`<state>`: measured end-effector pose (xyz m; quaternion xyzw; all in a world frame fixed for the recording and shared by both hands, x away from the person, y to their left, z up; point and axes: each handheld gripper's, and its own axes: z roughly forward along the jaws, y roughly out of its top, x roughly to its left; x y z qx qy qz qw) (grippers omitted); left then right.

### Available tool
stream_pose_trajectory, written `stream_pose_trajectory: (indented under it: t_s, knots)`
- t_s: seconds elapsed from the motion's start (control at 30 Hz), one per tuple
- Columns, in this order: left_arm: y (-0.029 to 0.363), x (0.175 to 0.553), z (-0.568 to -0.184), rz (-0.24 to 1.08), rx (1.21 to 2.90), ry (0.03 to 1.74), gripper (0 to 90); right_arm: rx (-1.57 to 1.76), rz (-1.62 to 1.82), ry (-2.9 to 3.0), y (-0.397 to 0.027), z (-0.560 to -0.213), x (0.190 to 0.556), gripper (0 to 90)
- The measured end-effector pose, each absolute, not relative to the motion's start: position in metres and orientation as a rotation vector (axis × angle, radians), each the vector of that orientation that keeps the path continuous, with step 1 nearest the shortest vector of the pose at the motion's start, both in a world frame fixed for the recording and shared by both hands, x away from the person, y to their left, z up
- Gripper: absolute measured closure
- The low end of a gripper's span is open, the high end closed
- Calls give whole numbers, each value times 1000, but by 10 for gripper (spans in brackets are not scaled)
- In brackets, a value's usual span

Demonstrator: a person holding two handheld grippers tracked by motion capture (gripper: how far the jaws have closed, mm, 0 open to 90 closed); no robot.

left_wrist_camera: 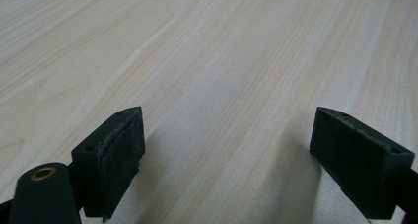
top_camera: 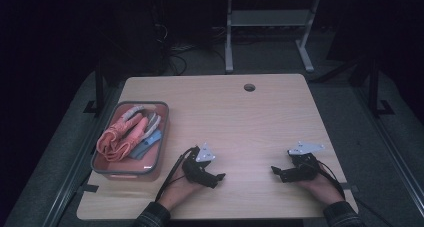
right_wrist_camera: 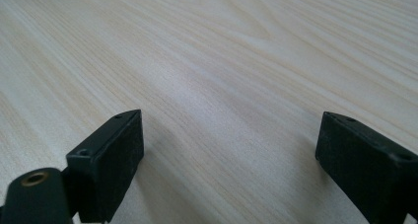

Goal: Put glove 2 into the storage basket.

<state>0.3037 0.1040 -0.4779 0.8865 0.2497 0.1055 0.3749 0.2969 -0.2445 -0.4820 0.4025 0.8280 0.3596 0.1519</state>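
Note:
Two black grippers rest low on a light wooden table (top_camera: 235, 117), each held in a hand near the front edge. My left gripper (top_camera: 218, 178) lies left of centre and points right; in the left gripper view (left_wrist_camera: 229, 150) its jaws stand wide apart over bare wood. My right gripper (top_camera: 275, 172) lies at the right and points left; the right gripper view (right_wrist_camera: 229, 155) shows its jaws spread with nothing between them. A grey-rimmed pink bin (top_camera: 161, 137) at the table's left holds a bundle of pink, grey and blue items (top_camera: 127, 133).
A round cable hole (top_camera: 249, 87) sits near the table's far edge. Beyond the table stands a grey metal frame (top_camera: 270, 22) on the dark floor. Black cables trail from both grippers toward the front edge.

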Motion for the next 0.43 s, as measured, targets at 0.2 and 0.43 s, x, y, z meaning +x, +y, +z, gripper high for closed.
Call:
stream_pose_trajectory:
  t_s: [0.2, 0.43]
  knots:
    - [104, 304, -478, 267, 2270, 639, 129, 1157, 1032, 2376, -244, -482, 297, 107]
    - [104, 304, -478, 268, 2271, 636, 129, 1158, 1030, 2377, -244, -482, 297, 107]
